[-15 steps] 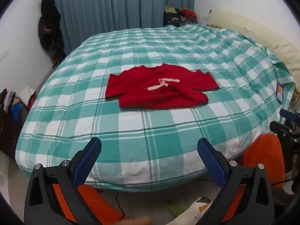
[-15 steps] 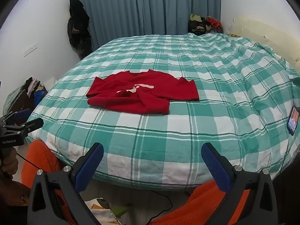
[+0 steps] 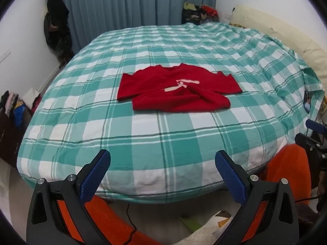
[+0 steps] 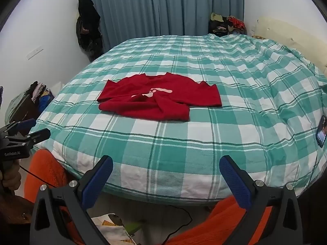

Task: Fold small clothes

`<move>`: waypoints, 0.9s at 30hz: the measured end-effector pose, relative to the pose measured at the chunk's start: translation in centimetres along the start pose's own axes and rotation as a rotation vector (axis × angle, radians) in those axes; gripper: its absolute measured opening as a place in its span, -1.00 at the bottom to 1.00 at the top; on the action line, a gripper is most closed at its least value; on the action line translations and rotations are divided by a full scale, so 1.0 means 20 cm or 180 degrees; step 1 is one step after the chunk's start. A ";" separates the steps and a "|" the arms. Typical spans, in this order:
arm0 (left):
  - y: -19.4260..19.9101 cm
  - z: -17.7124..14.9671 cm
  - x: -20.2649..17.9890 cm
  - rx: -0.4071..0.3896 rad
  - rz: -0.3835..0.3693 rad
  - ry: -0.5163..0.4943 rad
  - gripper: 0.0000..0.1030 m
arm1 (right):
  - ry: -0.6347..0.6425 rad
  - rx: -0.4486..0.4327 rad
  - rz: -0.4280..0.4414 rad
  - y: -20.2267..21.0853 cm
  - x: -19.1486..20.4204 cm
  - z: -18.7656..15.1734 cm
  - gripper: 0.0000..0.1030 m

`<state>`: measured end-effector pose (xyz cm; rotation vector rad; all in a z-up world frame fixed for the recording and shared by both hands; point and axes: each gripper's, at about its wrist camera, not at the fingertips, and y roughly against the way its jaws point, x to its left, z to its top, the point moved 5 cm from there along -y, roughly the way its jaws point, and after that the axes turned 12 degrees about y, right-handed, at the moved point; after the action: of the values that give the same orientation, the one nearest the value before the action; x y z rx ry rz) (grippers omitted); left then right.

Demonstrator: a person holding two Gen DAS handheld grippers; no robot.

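Both tools hung back at the near edge of the bed [image 3: 163, 143], and nothing had been touched yet. The left tool [image 3: 162, 163] stood with its blue pads spread wide, nothing between them; the right tool [image 4: 166, 168] was spread just as wide and just as empty. Both pointed down and forward over the checked cover.

The task's thing, a small red shirt [image 3: 177, 90], lay well out toward the middle of the bed, well apart from either tool. From the right wrist view the same red shirt [image 4: 161, 98] showed both short sleeves laid out to the sides, the collar toward the curtain [image 3: 132, 6], and the lower hem bunched and lying doubled over the pale print on the chest. It was rumpled rather than flat.

By the look of it, this was the very start: the approach, before any fold. The next move would call for both tools to travel forward across the cover and come down on the cloth. The bunched hem looked like the first thing to sort out, so a pinch at each lower corner, and a pull back toward the near edge to lay it flat, seemed the sensible opener. A phone [image 4: 321, 131] lay at the right edge of the bed, clear of the work.
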<state>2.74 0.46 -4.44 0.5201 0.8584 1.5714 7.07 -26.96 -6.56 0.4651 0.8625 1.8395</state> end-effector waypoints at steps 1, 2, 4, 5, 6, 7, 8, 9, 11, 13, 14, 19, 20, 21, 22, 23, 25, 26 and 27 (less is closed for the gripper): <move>0.00 0.00 0.00 -0.0007 -0.0002 0.0003 0.98 | 0.0008 -0.0005 -0.0004 0.00 0.00 0.00 1.00; 0.01 0.00 0.00 -0.0012 -0.0008 0.0002 0.98 | 0.0016 -0.0011 -0.0007 0.01 0.00 0.00 1.00; 0.00 0.00 -0.01 -0.0014 -0.0018 -0.0004 0.98 | 0.0022 -0.0018 -0.0016 0.01 0.01 0.00 1.00; 0.00 0.00 -0.01 -0.0012 -0.0021 -0.0008 0.98 | 0.0023 -0.0016 -0.0018 0.01 0.00 0.01 1.00; 0.00 0.00 -0.02 -0.0009 -0.0021 -0.0015 0.98 | 0.0024 -0.0015 -0.0017 0.01 0.00 0.01 1.00; 0.00 0.00 -0.02 -0.0007 -0.0024 -0.0024 0.98 | 0.0024 -0.0015 -0.0020 0.01 0.00 0.01 1.00; 0.00 0.00 -0.02 -0.0003 -0.0026 -0.0031 0.98 | 0.0024 -0.0014 -0.0023 0.01 0.00 0.01 1.00; 0.00 0.00 -0.03 0.0004 -0.0027 -0.0038 0.98 | 0.0022 -0.0012 -0.0018 0.01 0.00 0.01 1.00; 0.00 0.00 -0.03 0.0004 -0.0028 -0.0047 0.98 | 0.0018 -0.0009 -0.0012 0.01 0.00 0.01 1.00; 0.00 0.00 -0.03 0.0004 -0.0027 -0.0043 0.98 | 0.0021 -0.0002 -0.0008 0.01 0.00 0.01 1.00; 0.00 0.00 -0.03 0.0004 -0.0027 -0.0039 0.98 | 0.0025 0.0005 -0.0005 0.01 0.00 0.01 1.00; 0.00 0.00 -0.04 0.0005 -0.0025 -0.0041 0.98 | 0.0045 0.0012 0.0003 0.00 0.01 0.00 1.00; 0.00 0.00 -0.04 0.0006 -0.0026 -0.0041 0.98 | 0.0049 0.0014 0.0005 0.00 0.02 0.00 1.00; 0.00 0.00 -0.04 0.0008 -0.0028 -0.0041 0.98 | 0.0052 0.0015 0.0004 0.00 0.02 0.00 1.00; 0.00 0.00 -0.04 0.0009 -0.0027 -0.0038 0.98 | 0.0054 0.0018 0.0004 -0.01 0.02 0.00 1.00; 0.00 0.00 -0.04 0.0009 -0.0025 -0.0036 0.98 | 0.0055 0.0020 0.0006 -0.01 0.03 0.00 1.00; -0.01 0.00 -0.04 0.0013 -0.0027 -0.0037 0.98 | 0.0055 0.0021 0.0009 -0.01 0.03 0.00 1.00; -0.01 -0.01 -0.04 0.0016 -0.0025 -0.0039 0.98 | 0.0054 0.0021 0.0009 -0.01 0.03 -0.01 1.00; -0.01 -0.01 -0.04 0.0020 -0.0023 -0.0039 0.98 | 0.0055 0.0021 0.0011 0.00 0.03 0.00 1.00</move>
<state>2.79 -0.41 -4.62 0.5299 0.8553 1.5579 6.80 -26.40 -6.73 0.4557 0.8801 1.8467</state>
